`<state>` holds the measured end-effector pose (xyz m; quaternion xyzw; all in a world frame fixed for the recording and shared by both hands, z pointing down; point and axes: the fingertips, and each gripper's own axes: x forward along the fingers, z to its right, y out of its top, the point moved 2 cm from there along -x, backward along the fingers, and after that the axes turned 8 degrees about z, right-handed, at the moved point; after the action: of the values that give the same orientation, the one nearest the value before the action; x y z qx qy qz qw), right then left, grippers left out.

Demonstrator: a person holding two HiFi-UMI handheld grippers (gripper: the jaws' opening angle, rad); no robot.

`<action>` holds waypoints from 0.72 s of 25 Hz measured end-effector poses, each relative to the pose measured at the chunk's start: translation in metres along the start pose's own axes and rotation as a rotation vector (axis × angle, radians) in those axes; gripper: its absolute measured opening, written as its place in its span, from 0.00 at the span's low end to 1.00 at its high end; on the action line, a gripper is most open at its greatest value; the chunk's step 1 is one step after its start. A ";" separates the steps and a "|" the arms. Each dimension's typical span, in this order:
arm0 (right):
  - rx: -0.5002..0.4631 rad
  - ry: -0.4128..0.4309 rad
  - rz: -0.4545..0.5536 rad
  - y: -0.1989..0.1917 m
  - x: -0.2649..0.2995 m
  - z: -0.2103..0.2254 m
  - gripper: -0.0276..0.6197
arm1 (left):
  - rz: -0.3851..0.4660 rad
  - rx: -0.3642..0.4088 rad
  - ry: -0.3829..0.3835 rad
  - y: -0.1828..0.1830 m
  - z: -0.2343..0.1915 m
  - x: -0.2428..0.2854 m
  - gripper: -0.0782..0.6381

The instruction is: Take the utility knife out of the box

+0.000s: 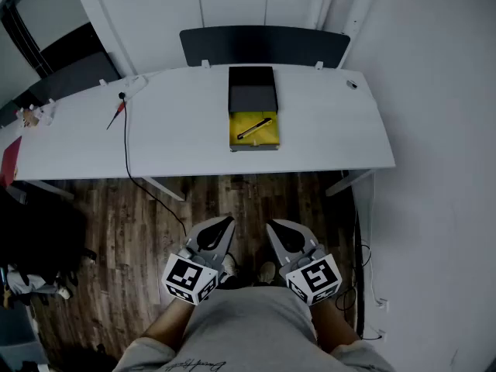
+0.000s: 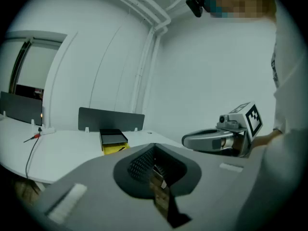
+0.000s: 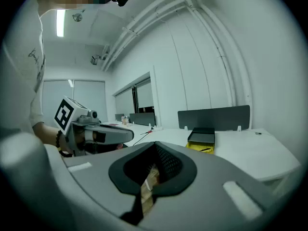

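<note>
A box (image 1: pixel 253 108) lies open on the white table (image 1: pixel 333 130), its black lid (image 1: pixel 253 89) tipped back and its yellow base toward me. The yellow and black utility knife (image 1: pixel 254 129) rests slantwise in the yellow base. Both grippers hover low over the floor, well short of the table's near edge. My left gripper (image 1: pixel 219 227) and right gripper (image 1: pixel 279 229) are shut with nothing between the jaws. The left gripper view shows the box (image 2: pixel 111 143) far ahead beyond the left gripper (image 2: pixel 155 163). In the right gripper view the box (image 3: pixel 202 139) sits beyond the right gripper (image 3: pixel 153 163).
A dark partition (image 1: pixel 263 45) stands along the table's far edge. A red-handled tool (image 1: pixel 116 115) lies at the table's left, and a black cable (image 1: pixel 128 153) runs down to the wooden floor (image 1: pixel 116 231). Small clutter (image 1: pixel 35 116) sits at the far left end. A white wall (image 1: pixel 442 169) closes the right.
</note>
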<state>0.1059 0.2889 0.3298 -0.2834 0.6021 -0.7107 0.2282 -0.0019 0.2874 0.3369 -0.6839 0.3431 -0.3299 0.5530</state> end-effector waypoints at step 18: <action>0.038 -0.087 0.025 0.000 0.033 -0.019 0.07 | 0.006 -0.009 -0.050 0.005 -0.038 -0.018 0.11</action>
<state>0.0687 0.2810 0.3317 -0.3023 0.5816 -0.7059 0.2684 -0.0440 0.2808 0.3368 -0.6934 0.3326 -0.3097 0.5592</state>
